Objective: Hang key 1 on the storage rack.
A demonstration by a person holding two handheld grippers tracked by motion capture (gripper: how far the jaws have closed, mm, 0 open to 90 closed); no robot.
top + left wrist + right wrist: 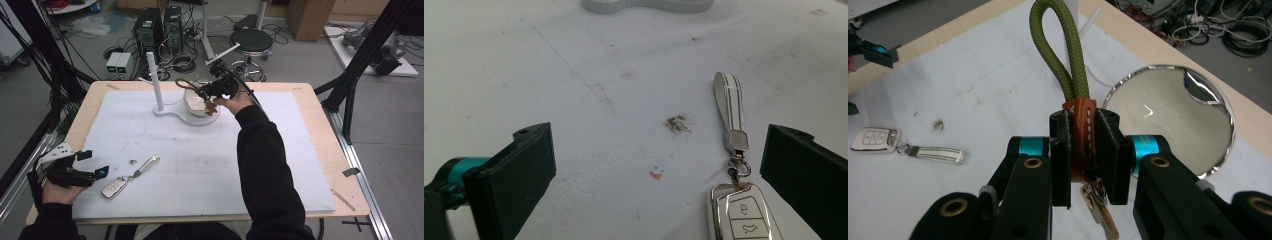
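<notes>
Rope loop [1062, 47] — olive-green woven cord, matt, bound by a brown leather collar [1082, 135] with pale stitching. Key [1100, 210] beneath — brassy metal, glossy. Bowl [1173, 112] — polished metal, mirror-bright inside. Car key fob [744, 215] — glossy white plastic edged in chrome; its strap [730, 105] white with grey stripes, capped in shiny metal. Table cover [200, 165] — white, matt, scuffed and stained. Table edge [320, 105] — pale bare wood. Gripper pads [519, 175] — matt black plastic.

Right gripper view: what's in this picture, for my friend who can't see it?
The right gripper is shut on the brown leather band of a keychain with a green rope loop; a key dangles below. Behind sit a shiny metal bowl and, far left, a car key.
</notes>
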